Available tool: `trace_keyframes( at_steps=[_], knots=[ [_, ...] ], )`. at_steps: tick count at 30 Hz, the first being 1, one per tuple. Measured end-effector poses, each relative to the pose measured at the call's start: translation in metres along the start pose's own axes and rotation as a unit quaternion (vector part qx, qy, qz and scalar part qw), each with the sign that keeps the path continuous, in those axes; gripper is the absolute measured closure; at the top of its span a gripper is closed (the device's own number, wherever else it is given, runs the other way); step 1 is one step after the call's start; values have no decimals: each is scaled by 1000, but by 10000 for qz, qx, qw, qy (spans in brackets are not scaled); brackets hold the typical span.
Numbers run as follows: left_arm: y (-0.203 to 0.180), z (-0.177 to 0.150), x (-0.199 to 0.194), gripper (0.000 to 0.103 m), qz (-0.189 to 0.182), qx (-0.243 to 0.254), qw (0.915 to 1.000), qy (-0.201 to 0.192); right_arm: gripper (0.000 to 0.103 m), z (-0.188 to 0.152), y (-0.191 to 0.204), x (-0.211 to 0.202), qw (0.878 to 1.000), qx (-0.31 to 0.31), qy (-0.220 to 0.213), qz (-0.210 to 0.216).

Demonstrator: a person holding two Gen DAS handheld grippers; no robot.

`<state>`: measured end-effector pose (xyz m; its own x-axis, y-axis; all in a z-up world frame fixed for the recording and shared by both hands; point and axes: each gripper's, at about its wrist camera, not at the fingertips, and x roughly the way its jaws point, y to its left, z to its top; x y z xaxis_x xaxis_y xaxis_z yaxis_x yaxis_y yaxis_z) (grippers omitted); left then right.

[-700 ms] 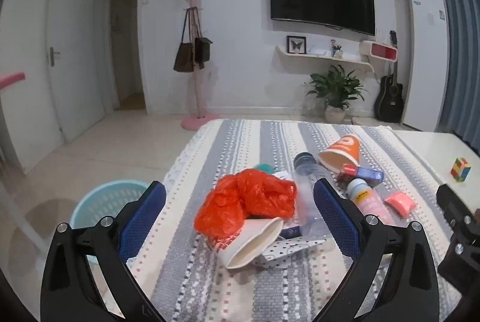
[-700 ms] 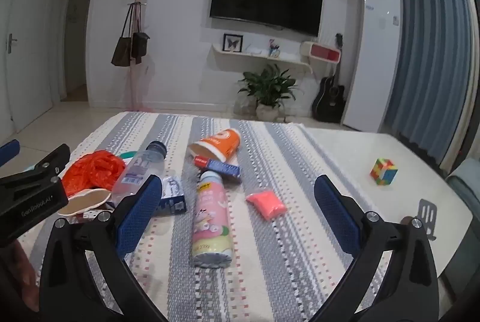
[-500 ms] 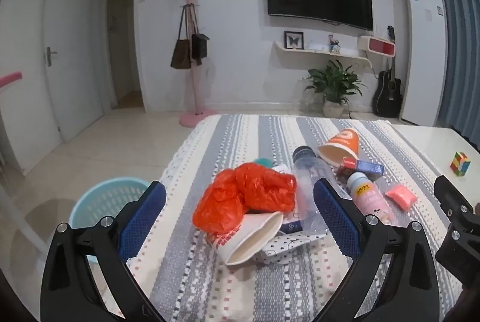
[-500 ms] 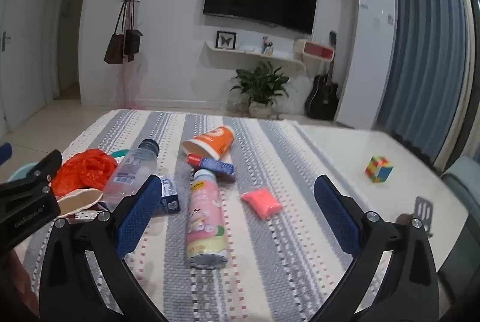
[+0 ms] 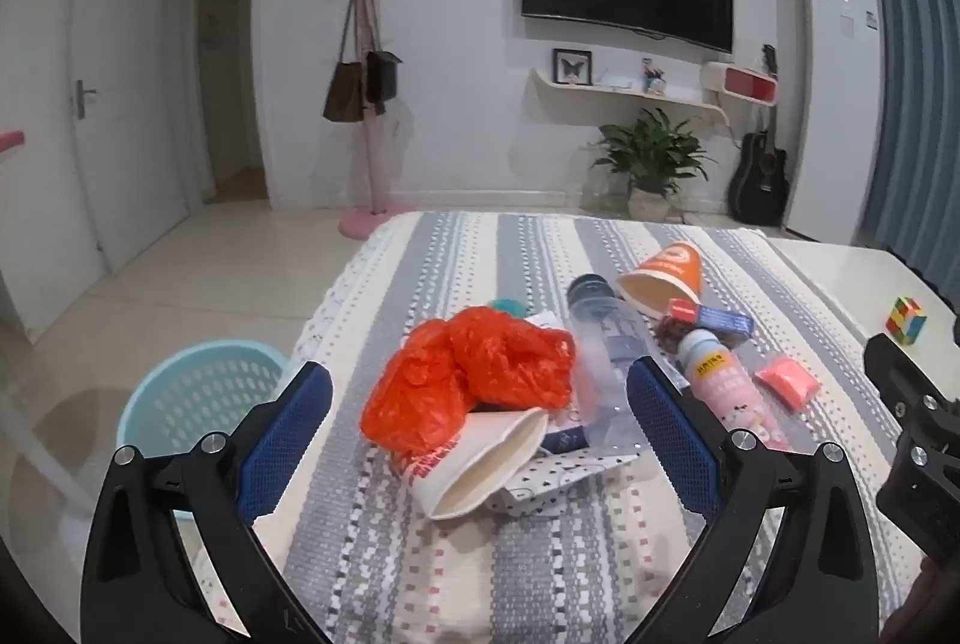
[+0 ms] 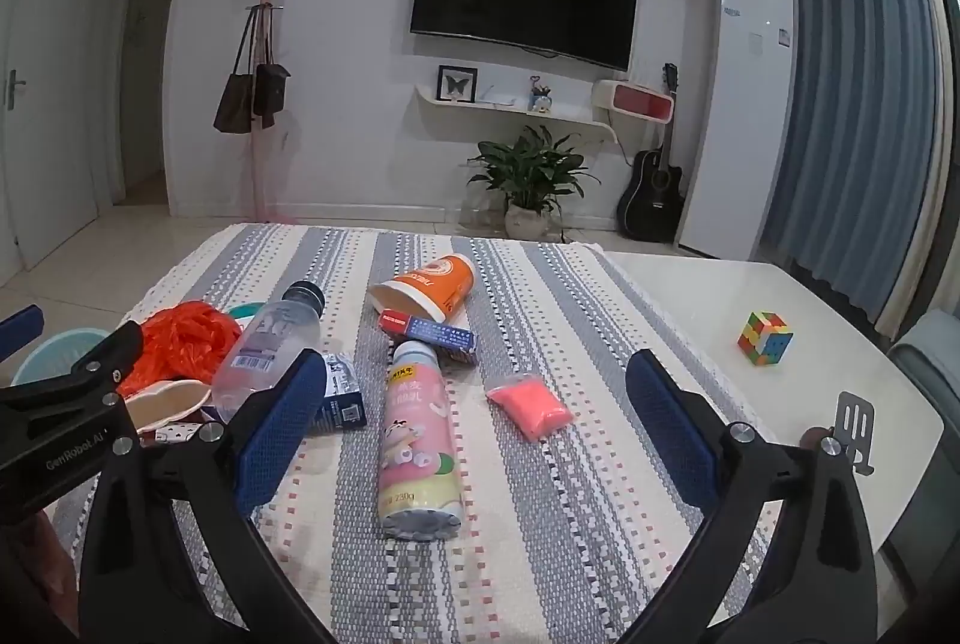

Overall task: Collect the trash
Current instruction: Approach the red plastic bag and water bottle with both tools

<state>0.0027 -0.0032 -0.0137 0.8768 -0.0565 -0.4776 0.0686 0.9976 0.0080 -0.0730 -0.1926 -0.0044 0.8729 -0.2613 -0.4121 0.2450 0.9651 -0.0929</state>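
Trash lies on the striped tablecloth (image 5: 456, 248). A red plastic bag (image 5: 474, 386) rests on a white paper cup (image 5: 480, 470) lying on its side, with a clear bottle (image 5: 606, 368), an orange cup (image 5: 666, 278), a pink bottle (image 6: 420, 440), a blue-red box (image 6: 432, 331) and a pink packet (image 6: 529, 405) nearby. My left gripper (image 5: 480, 440) is open and empty, above the table with its fingers either side of the bag and cup. My right gripper (image 6: 474, 434) is open and empty, around the pink bottle and packet.
A light blue laundry-style basket (image 5: 198, 392) stands on the floor left of the table. A colour cube (image 6: 765, 338) sits on the bare white tabletop at right. A small carton (image 6: 342, 392) and patterned paper (image 5: 558, 476) lie among the trash.
Both grippers have pulled back and risen slightly, so the trash sits a little farther away. Nothing on the table has moved. Both stay open.
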Motion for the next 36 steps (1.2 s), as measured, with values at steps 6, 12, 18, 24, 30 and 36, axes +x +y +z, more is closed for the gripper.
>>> trace_keyframes(
  at_steps=[6, 12, 18, 24, 30, 36],
  knots=[
    [-2, 0, -3, 7, 58, 23, 9999, -84, 8, 1, 0, -4, 10000, -45, -58, 10],
    [0, 2, -3, 7, 55, -4, 9999, -86, 9, 1, 1, -2, 10000, -52, -20, 31],
    [1, 3, -3, 7, 37, -12, 10000, -76, 11, 0, 3, 0, 10000, -46, 12, 46],
    [2, 4, -3, 7, 88, -46, 9999, -95, 11, -1, 2, 1, 10000, -33, 22, 47],
    [11, 6, -2, 7, 83, -137, 9998, -91, 25, 0, 0, 4, 10000, -33, 43, 24],
    [46, 15, 2, 7, -43, -575, 9983, -14, 41, 6, -15, 12, 9999, 29, 101, -60]
  ],
)
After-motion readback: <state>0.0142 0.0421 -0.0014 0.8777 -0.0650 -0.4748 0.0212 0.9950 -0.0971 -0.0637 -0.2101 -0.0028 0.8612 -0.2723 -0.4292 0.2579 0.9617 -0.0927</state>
